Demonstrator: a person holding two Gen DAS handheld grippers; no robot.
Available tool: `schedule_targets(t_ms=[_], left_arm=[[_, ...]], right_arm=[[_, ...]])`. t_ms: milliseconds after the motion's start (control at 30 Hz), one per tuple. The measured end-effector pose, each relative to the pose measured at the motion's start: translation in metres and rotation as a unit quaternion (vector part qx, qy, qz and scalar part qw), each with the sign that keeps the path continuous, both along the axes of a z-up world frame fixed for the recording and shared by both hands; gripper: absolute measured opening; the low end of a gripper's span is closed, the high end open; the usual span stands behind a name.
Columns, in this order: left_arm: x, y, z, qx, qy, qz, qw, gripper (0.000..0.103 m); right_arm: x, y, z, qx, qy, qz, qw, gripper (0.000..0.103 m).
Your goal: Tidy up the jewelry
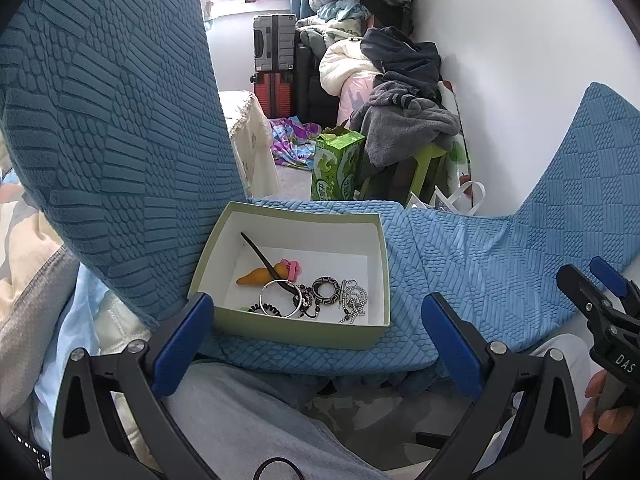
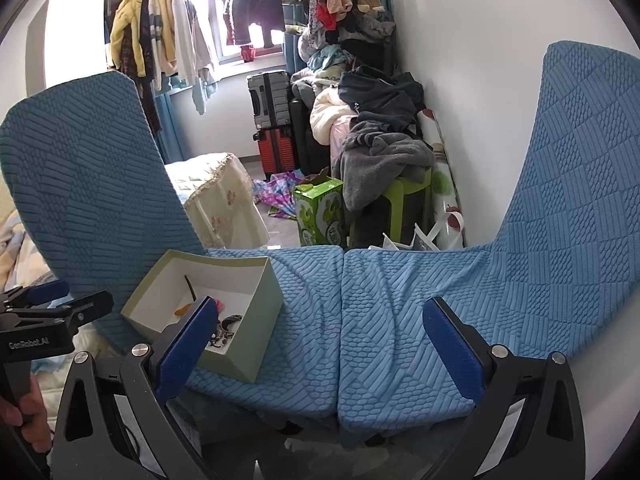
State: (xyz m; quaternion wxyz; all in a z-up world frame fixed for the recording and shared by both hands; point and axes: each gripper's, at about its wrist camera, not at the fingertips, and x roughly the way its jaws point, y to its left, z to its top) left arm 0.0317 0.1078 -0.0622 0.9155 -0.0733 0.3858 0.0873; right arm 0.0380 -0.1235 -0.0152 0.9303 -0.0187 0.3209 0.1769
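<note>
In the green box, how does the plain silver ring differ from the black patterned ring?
The plain silver ring is larger, thin and bare metal; the black patterned ring is smaller, thick-banded and carries a light pattern. A dark hair stick crosses the silver ring, not the black ring. Both lie flat on the green box floor.

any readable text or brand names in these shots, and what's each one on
"DAS": white letters on the right gripper body, cut off at the left wrist view's edge.
"GenRobot.AI": on the left gripper body, in the right wrist view.
Green carton on the floor: printed characters too blurred to read.
</note>
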Motion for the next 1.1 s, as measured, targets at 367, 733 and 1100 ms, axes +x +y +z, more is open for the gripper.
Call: schedule_targets(t_ms=[367,733,1100], left_arm=[[-0.001,0.009,-0.002,-0.008,-0.002,0.008,0.9999,0.103],[-0.002,-0.003,-0.001,0.001,-0.002,-0.013,0.9999,0.103],[-0.001,-0.001,-0.004,-0.004,0.006,-0.006,1.0000,0.103]], right_arm=[[-0.001,0.003,-0.004,-0.004,0.007,0.006,1.000,0.103],[-0.005,0.006,-0.006,-0.006,0.012,0.012,1.000,0.103],[-0.004,0.004,-0.009,-0.006,0.015,0.008,1.000,0.103]])
